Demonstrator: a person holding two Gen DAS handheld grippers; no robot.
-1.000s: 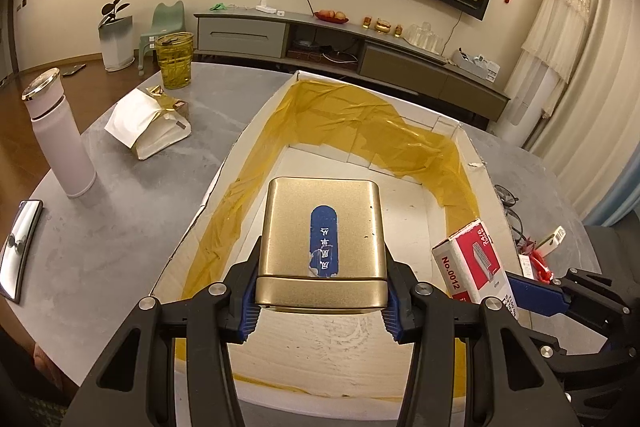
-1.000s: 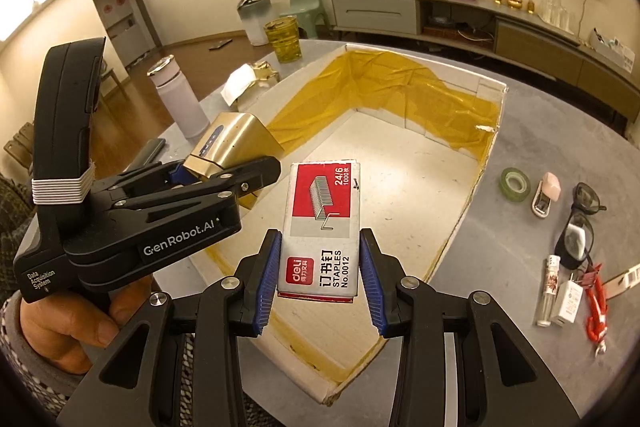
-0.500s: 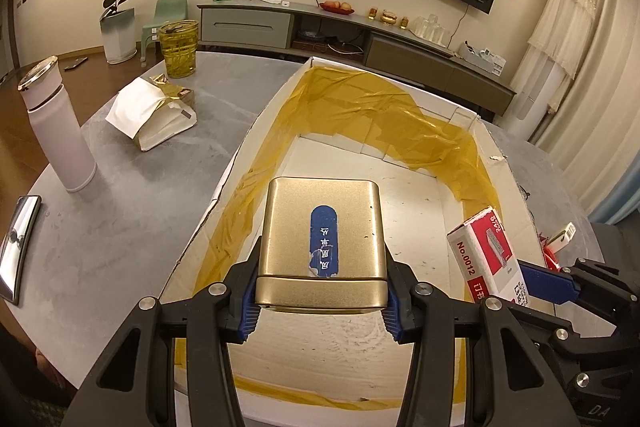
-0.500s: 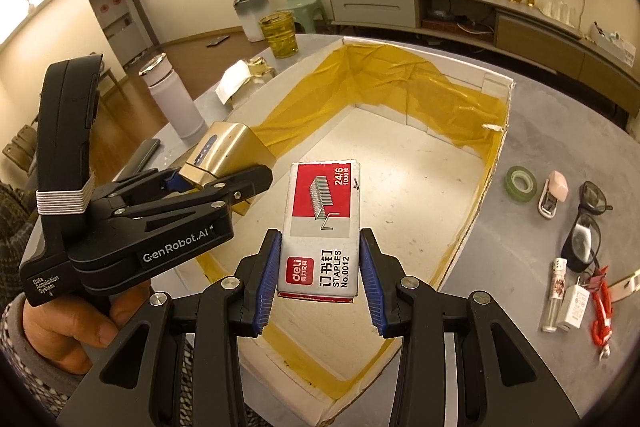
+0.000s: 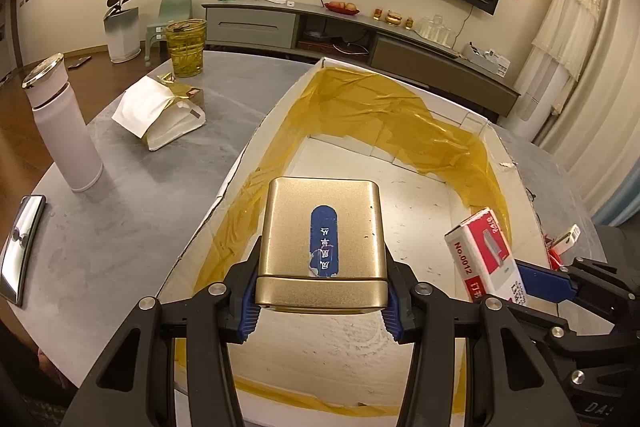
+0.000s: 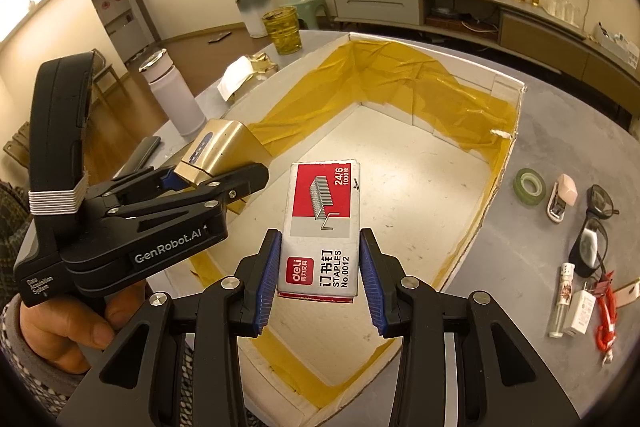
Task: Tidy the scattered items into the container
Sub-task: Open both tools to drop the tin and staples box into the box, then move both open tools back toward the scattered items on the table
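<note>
Grey tabletop (image 5: pixel 120 227), open white container (image 5: pixel 256 135) mid-frame, both loads above its floor.

Lower centre: left gripper (image 5: pixel 320 301) clamped on gold tin (image 5: pixel 322 227); right gripper (image 6: pixel 318 281) clamped on staple box (image 6: pixel 322 223), long axes pointing up-frame. Further right: tape roll (image 6: pixel 530 186), glasses (image 6: pixel 596 223) unsorted.

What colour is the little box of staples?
The staples box is red, grey and white, seen best in the right wrist view.

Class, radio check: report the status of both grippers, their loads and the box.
Left gripper shut on gold tin, over the box. Right gripper shut on staples box, also above it. Box floor bare below; nothing blocking.
</note>
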